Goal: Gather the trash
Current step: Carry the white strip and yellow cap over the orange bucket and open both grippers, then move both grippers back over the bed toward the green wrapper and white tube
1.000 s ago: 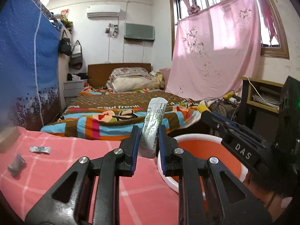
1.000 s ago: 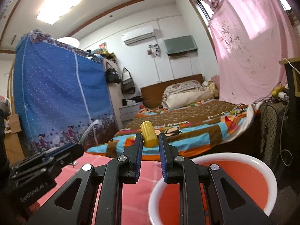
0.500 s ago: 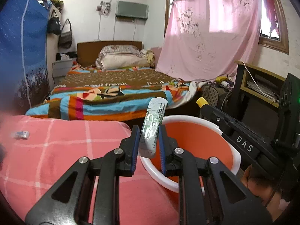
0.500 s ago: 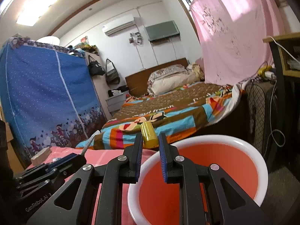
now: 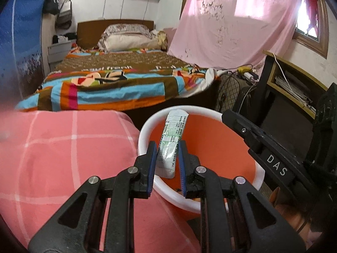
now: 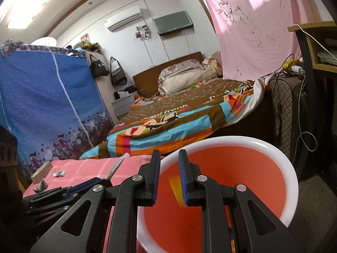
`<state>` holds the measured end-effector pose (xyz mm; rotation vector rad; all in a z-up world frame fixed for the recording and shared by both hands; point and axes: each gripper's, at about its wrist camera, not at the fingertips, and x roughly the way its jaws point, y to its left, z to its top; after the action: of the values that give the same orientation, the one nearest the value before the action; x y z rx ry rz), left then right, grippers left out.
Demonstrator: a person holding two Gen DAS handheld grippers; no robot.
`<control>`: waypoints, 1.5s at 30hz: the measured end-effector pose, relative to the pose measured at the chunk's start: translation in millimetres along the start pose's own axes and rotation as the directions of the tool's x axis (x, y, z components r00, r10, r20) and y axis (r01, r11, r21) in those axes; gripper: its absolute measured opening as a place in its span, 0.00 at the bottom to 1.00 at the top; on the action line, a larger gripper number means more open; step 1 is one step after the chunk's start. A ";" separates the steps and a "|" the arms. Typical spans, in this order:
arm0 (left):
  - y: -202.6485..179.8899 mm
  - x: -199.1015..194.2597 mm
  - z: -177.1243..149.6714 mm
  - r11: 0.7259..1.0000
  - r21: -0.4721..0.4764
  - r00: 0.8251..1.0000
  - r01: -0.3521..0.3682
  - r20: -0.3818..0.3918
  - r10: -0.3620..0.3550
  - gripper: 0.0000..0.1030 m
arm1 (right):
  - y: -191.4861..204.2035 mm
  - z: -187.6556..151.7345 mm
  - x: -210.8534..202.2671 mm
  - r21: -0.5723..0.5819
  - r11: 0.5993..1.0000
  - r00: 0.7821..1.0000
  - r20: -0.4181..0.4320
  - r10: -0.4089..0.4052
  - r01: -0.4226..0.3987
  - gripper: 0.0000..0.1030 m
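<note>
The left claw pinches a white-and-green tube by its lower half and holds it tilted over the orange bucket, apparently so that it drops inside rather than onto the pink-clothed desk beside the bucket. The right claw is pressed nearly together above the same bucket, with nothing between its tips. A blurred yellow piece shows just below them inside the bucket, probably trash falling in.
</note>
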<state>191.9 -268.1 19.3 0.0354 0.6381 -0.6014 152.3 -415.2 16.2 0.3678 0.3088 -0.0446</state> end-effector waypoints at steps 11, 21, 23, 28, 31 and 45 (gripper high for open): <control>3.0 16.0 1.6 0.999 -0.043 0.996 0.027 -0.079 -0.030 0.24 | -6.5 -0.5 1.4 0.016 1.000 1.000 -0.023 -0.018 0.018 0.16; 7.1 15.7 6.4 0.998 -0.061 0.996 0.015 -0.083 -0.020 0.32 | -12.8 0.7 2.0 0.036 0.998 0.998 -0.028 -0.047 0.048 0.16; 8.7 14.2 7.4 0.998 -0.061 0.997 0.013 -0.078 -0.018 0.33 | -12.1 0.1 2.2 0.035 0.998 0.998 -0.028 -0.048 0.049 0.16; 15.9 5.3 11.0 0.997 -0.076 0.999 -0.004 -0.049 0.000 0.41 | -10.9 1.8 1.6 0.030 0.998 0.999 -0.022 -0.046 0.047 0.17; 25.0 -5.3 13.8 0.995 -0.095 1.000 -0.027 -0.009 0.027 0.48 | -5.3 5.5 -1.5 0.012 0.999 0.999 -0.001 -0.048 0.048 0.23; 80.9 -71.9 15.1 0.966 -0.164 0.945 -0.199 0.230 0.234 0.92 | 46.4 20.3 -9.1 -0.094 0.995 0.992 0.121 0.026 -0.015 0.68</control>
<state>197.7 -167.0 60.4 -0.0982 0.4243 -0.3392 154.0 -379.4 53.0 0.2745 0.1856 -0.0325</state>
